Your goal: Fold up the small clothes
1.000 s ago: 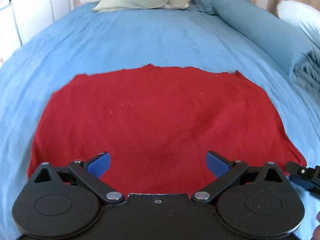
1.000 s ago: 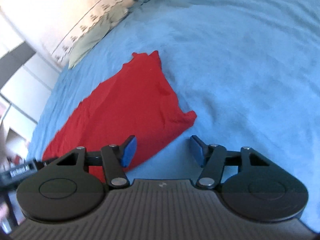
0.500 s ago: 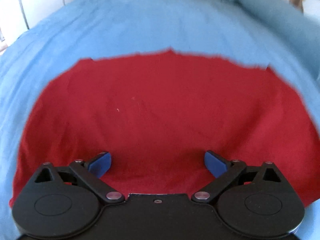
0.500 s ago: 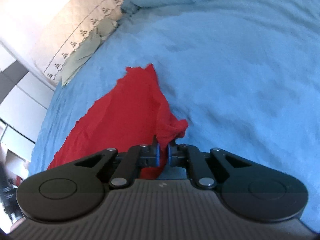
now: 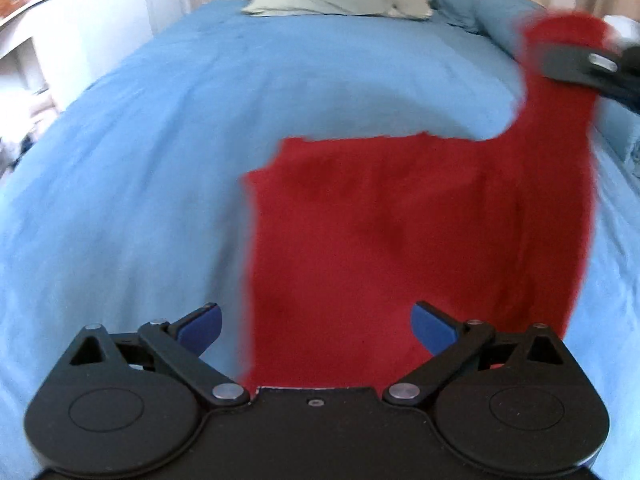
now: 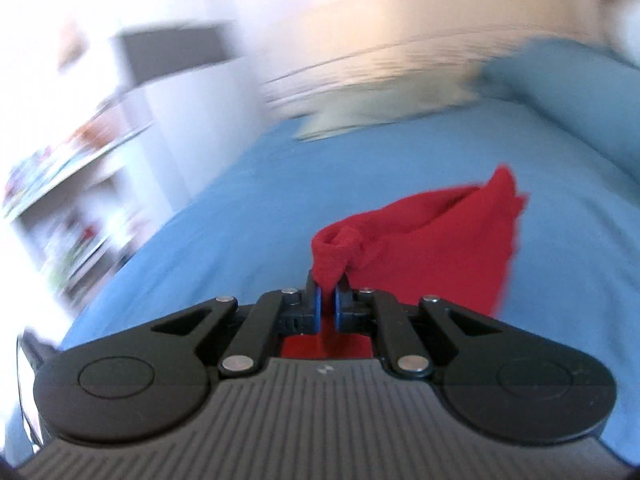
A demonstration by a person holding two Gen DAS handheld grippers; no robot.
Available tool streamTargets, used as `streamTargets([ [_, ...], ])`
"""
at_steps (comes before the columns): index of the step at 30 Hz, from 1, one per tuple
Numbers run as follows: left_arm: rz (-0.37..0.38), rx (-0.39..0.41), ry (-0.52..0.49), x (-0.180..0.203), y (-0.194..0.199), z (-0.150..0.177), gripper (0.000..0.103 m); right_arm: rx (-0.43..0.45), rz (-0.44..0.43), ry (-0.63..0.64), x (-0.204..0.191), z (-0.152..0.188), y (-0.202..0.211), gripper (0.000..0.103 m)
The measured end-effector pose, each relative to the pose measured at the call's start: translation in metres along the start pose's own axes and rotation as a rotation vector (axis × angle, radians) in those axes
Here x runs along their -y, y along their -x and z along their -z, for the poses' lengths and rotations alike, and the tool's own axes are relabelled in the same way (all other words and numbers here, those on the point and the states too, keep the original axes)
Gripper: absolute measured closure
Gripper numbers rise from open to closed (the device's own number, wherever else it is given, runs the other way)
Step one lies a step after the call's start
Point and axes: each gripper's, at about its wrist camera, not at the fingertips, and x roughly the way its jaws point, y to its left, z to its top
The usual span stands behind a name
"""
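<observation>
Since a second ago the right gripper has closed on the near right corner of the red cloth and lifted it, so the soft, matte fabric now rises in a bunched, rolled peak instead of lying flat. Its blue pads pinch a thick fold. Most of the cloth rests on the smooth blue bedspread, its far edge ragged. Over the cloth's near left edge, the left gripper hovers wide, holding nothing.
</observation>
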Motion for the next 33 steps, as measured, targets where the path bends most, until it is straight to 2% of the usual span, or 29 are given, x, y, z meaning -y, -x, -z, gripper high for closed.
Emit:
streamTargets([
  [2,-0.015,-0.022,0.015,-0.026,0.003,0.018,0.000,-0.074,-0.117,0.170,-0.053,0.017,-0.026,0.082],
  [3,-0.023,-0.042,0.022,-0.038,0.002,0.027,0.000,-0.129,-0.141,0.230,-0.071,0.029,-0.039,0.082],
  [5,-0.020,-0.072,0.038,-0.054,0.000,0.044,0.001,-0.263,-0.156,0.315,-0.101,0.065,-0.074,0.082],
  [7,-0.011,-0.095,0.068,-0.068,-0.002,0.060,0.001,-0.343,-0.126,0.383,-0.114,0.097,-0.095,0.082],
  [10,0.018,-0.099,0.090,-0.078,-0.001,0.074,0.001,-0.357,-0.122,0.407,-0.115,0.116,-0.101,0.080],
  [12,0.031,-0.088,0.092,-0.079,0.002,0.075,0.001,-0.346,-0.116,0.373,-0.112,0.112,-0.095,0.069],
  [14,0.057,-0.058,0.097,-0.079,0.008,0.073,0.001,-0.317,-0.149,0.357,-0.105,0.100,-0.075,0.034],
  [16,0.085,-0.021,0.102,-0.079,0.019,0.070,0.000,-0.193,-0.139,0.385,-0.091,0.095,-0.041,0.020],
  [19,0.121,0.027,0.103,-0.074,0.029,0.057,0.000,-0.117,-0.068,0.394,-0.060,0.093,-0.002,0.020],
  [22,0.132,0.039,0.117,-0.069,0.026,0.045,0.000,-0.123,-0.002,0.403,-0.029,0.113,0.017,0.022],
  [24,0.124,0.041,0.137,-0.068,0.021,0.040,0.001,-0.160,0.044,0.413,-0.017,0.132,0.019,0.023],
  [27,0.140,0.031,0.195,-0.073,0.004,0.029,0.001,-0.195,0.088,0.405,-0.007,0.151,0.013,0.031],
  [29,0.147,0.029,0.227,-0.076,-0.004,0.022,0.002,-0.201,0.118,0.402,-0.007,0.158,0.004,0.039],
  [33,0.142,0.026,0.246,-0.078,-0.011,0.015,0.003,-0.194,0.170,0.381,-0.005,0.162,-0.012,0.045],
])
